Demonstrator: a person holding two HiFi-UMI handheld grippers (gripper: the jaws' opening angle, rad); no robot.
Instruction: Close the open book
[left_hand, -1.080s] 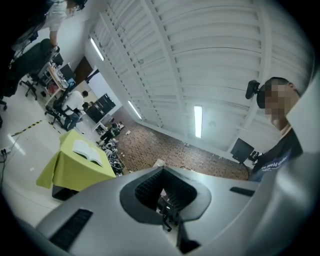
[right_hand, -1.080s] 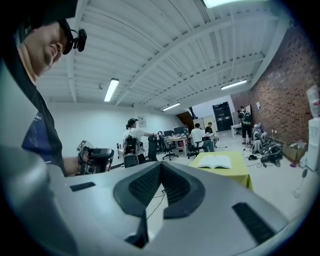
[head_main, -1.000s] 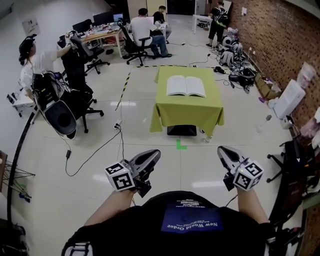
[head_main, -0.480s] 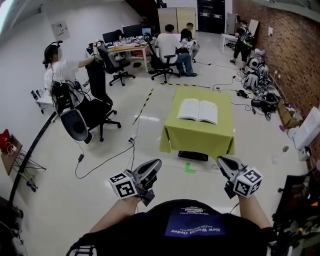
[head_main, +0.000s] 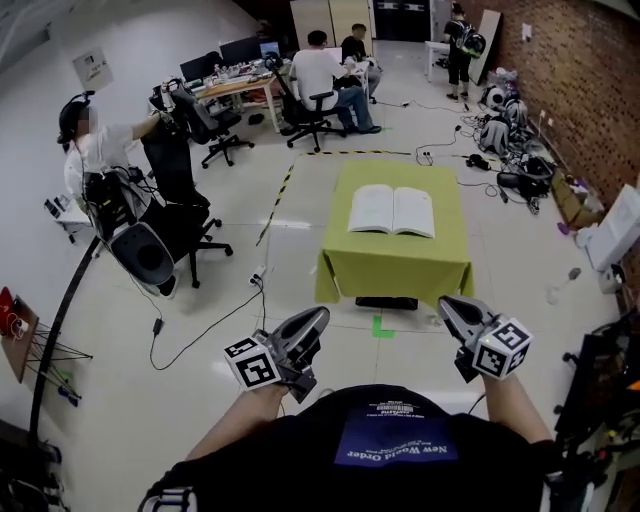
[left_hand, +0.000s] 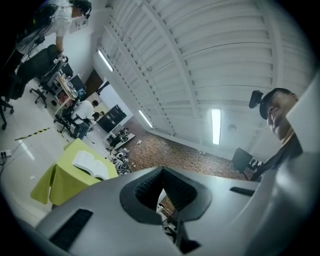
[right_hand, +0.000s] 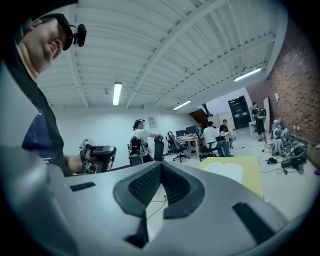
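Book (head_main: 391, 211) open and flat, pages up, on the far half of a counter (head_main: 395, 268) draped in yellow-green cloth, mid-room, well ahead of both claws. Left claw (head_main: 316, 318) low and near, left of centre, pressed together with nothing between the jaws, tips toward the counter but well apart from it. Right claw (head_main: 448, 304) near and to the right, likewise pressed together and empty, also well short of the cloth. Marker cube at the near end of each. Between claws and counter, bare shiny floor with a green tape mark (head_main: 383, 326) just near the counter's front edge. Dark box (head_main: 386, 302) under the cloth's near hem. Left of the counter, a yellow-and-black strip (head_main: 279, 192) on the floor, a loose cable (head_main: 200, 310), black office chairs (head_main: 185, 215) and a standing person (head_main: 90, 150) with a headset. At the far end, seated people (head_main: 318, 70) beside a far counter (head_main: 235, 88) with monitors. Along the right side, a brick wall (head_main: 590, 80) with bags and gear piled at its foot.
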